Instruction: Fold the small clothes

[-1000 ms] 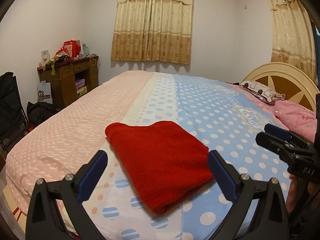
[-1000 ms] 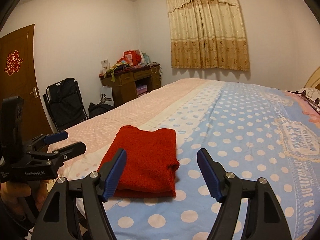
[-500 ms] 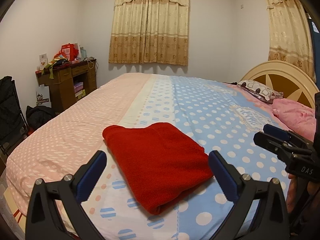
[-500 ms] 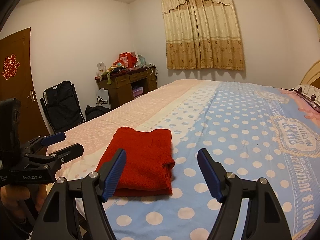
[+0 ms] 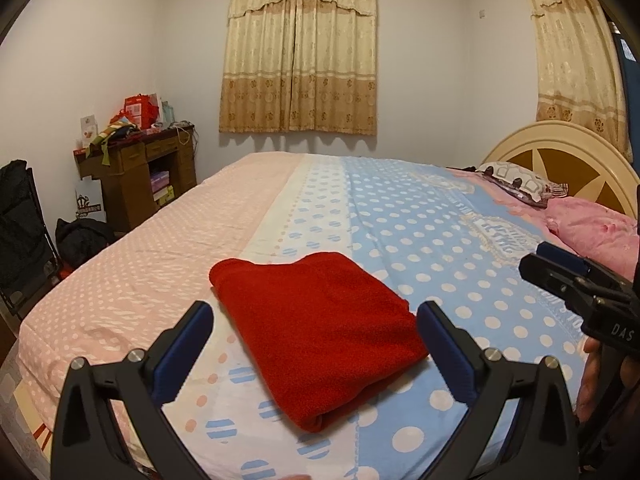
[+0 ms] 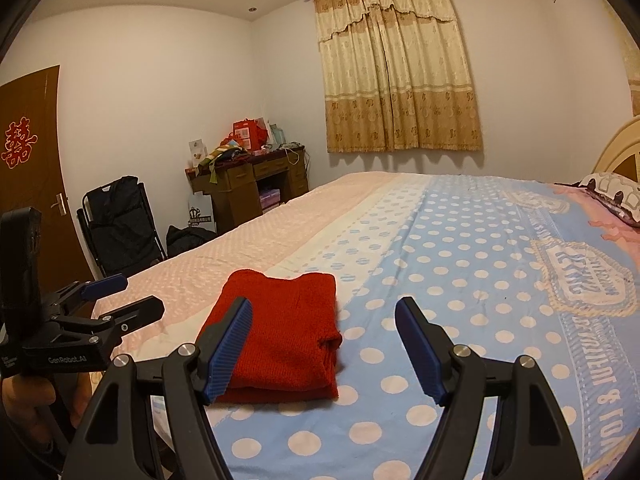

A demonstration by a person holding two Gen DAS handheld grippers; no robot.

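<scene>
Both my left gripper point(image 5: 312, 344) and right gripper point(image 6: 324, 344) gape, empty. Red sweater point(image 5: 316, 332) folded on bed point(image 5: 440, 248): soft, light, floppy; I'd pinch the thick near fold edge.

Showing as coarse, nubby knit cloth: red garment point(image 5: 320, 328), folded, matt, lying near the bed's front edge. Reading as smooth printed cotton, matt, polka-dotted: bedsheet point(image 5: 420, 216). Looking like matt black plastic with ribbed blue rubbery pads point(image 6: 230, 350) and bright metal pins: left gripper point(image 5: 312, 356) and right gripper point(image 6: 324, 352). Appearing as dark varnished wood, slight sheen: desk point(image 6: 248, 184). Hanging as patterned woven fabric: curtains point(image 5: 298, 52). Gleaming as glossy cream lacquer: headboard point(image 5: 560, 160).
</scene>
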